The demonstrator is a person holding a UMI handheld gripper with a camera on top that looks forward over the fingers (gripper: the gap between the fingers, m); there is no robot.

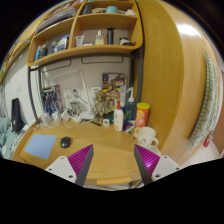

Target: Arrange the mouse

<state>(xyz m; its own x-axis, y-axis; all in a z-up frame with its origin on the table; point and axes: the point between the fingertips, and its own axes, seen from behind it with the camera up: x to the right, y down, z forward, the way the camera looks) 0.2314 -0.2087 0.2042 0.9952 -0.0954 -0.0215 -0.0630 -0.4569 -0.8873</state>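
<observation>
A small dark mouse (66,142) lies on the wooden desk (110,145), just right of a light blue mouse mat (40,146). My gripper (113,163) is held above the near part of the desk, to the right of the mouse and nearer than it. Its two fingers with magenta pads (82,160) stand wide apart with nothing between them, only bare desk wood.
A white mug (147,135), an orange container (143,114) and bottles (119,118) stand at the back right of the desk. Clutter of small items lines the back wall. Wooden shelves (85,50) hang above. A curved wooden panel (165,70) rises on the right.
</observation>
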